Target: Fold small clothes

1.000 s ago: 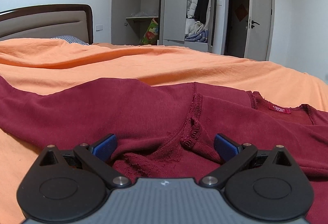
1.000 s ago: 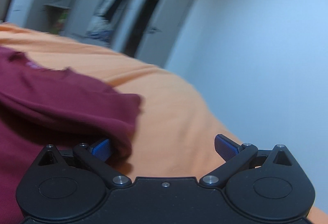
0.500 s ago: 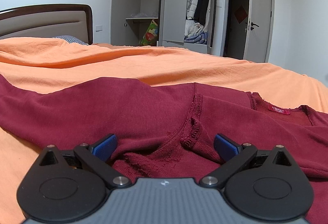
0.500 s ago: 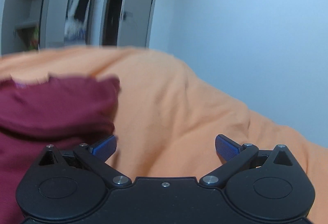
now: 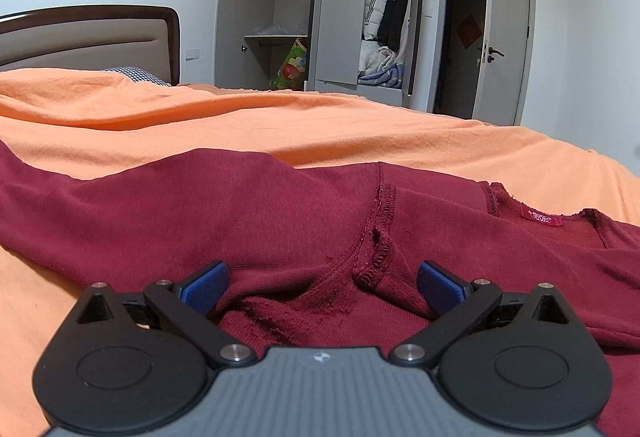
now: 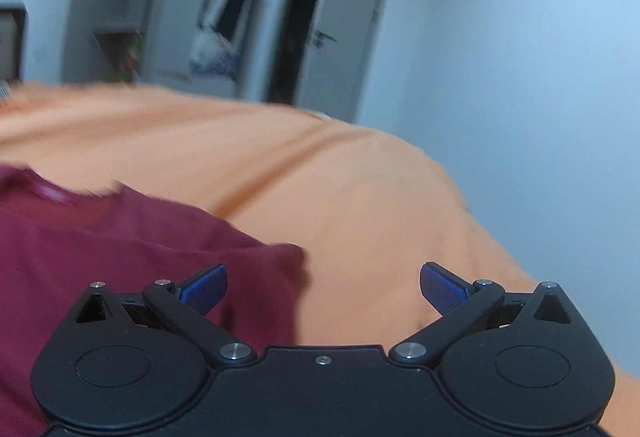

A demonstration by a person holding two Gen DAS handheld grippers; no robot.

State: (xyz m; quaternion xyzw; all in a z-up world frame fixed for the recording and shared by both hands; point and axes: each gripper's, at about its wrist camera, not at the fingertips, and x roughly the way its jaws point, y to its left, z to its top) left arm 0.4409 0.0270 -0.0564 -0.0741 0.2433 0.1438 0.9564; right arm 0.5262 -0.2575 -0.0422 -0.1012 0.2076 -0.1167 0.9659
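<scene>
A dark red long-sleeved top (image 5: 248, 221) lies spread on the orange bedsheet (image 5: 320, 129), inside out, with a frayed seam (image 5: 378, 237) and a pink neck label (image 5: 542, 218) showing. My left gripper (image 5: 322, 289) is open, low over the cloth, with the seam bunched between its blue fingers (image 5: 204, 287). In the blurred right wrist view, my right gripper (image 6: 322, 287) is open at the top's right edge (image 6: 160, 257). Its left finger is over the red cloth, its right finger over the bare bedsheet (image 6: 360, 197).
A padded headboard (image 5: 88, 37) and a patterned pillow (image 5: 134, 74) stand at the far left. Beyond the bed are an open grey wardrobe (image 5: 332, 9) with hanging clothes and an open door (image 5: 508, 25). The bed's right edge (image 6: 492, 237) drops off toward a white wall.
The left gripper has stayed still over the seam. The right gripper has swung about, from pointing right toward the wall back left and down toward the top's right edge, open throughout.
</scene>
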